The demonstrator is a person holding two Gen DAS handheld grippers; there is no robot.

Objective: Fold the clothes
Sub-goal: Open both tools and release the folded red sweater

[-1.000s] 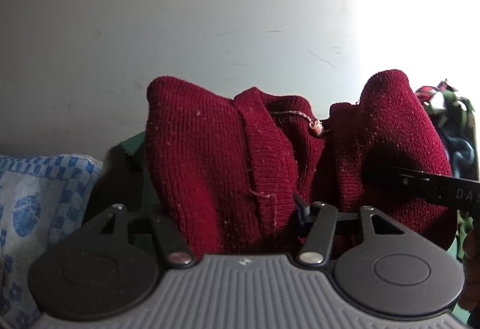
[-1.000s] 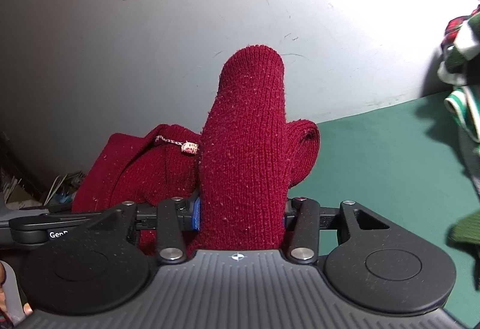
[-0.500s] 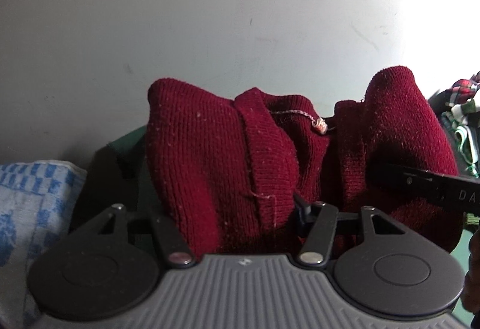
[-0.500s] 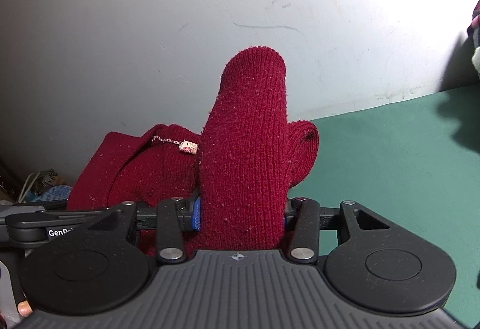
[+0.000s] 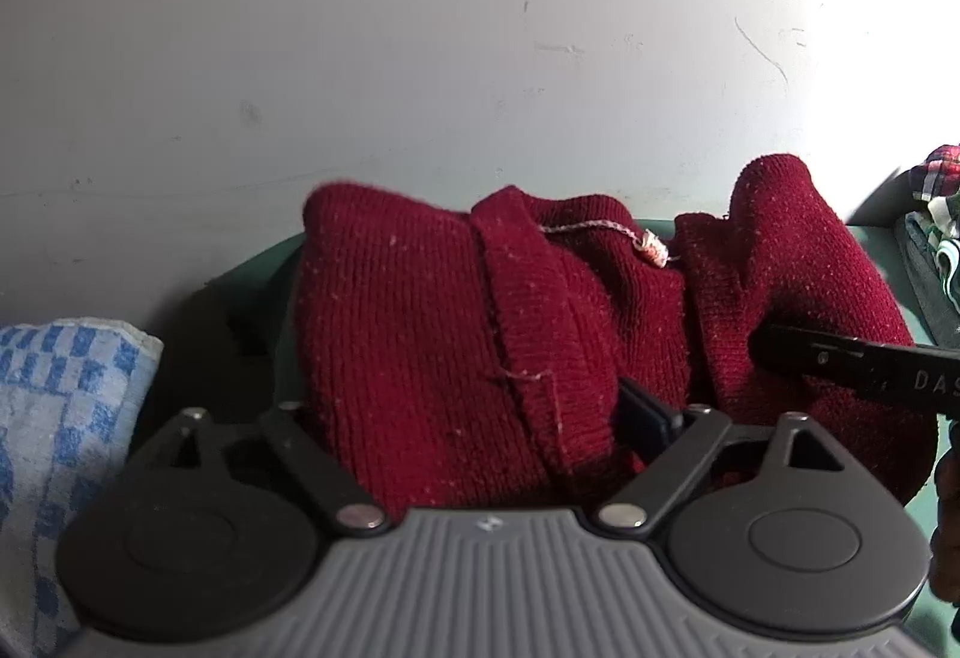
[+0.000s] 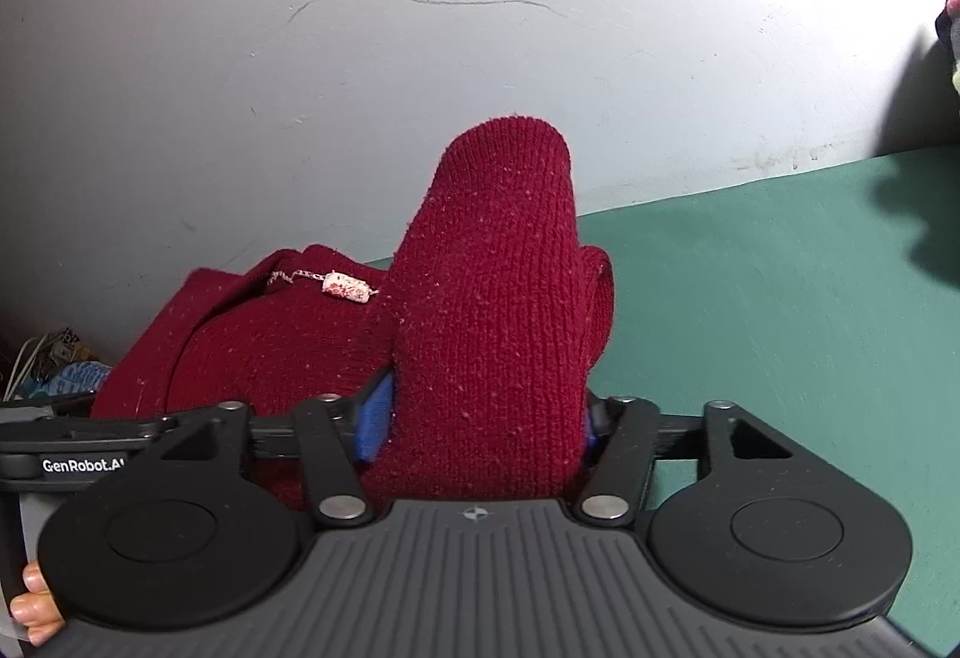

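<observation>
A dark red knitted sweater [image 5: 420,322] is held up off the green table between both grippers. My left gripper [image 5: 474,418] is shut on one bunched edge of it, its fingertips buried in the knit. My right gripper [image 6: 480,418] is shut on another thick fold of the sweater [image 6: 498,286], which rises in front of the lens. A small white tag on a thread [image 5: 653,249] hangs at the collar, the tag [image 6: 345,288] also showing in the right wrist view. The right gripper's body [image 5: 864,367] shows at the right of the left wrist view.
A green table top [image 6: 780,298] runs to a scuffed pale wall [image 6: 420,28]. A blue and white checked cloth [image 5: 54,418] lies at the left. A heap of plaid and green clothes [image 5: 936,238] sits at the far right. A hand's fingers [image 6: 30,607] grip the left handle.
Both grippers have swung left along the wall with the sweater; the checked cloth and the clothes heap have slid outward in view. The grips are unchanged.
</observation>
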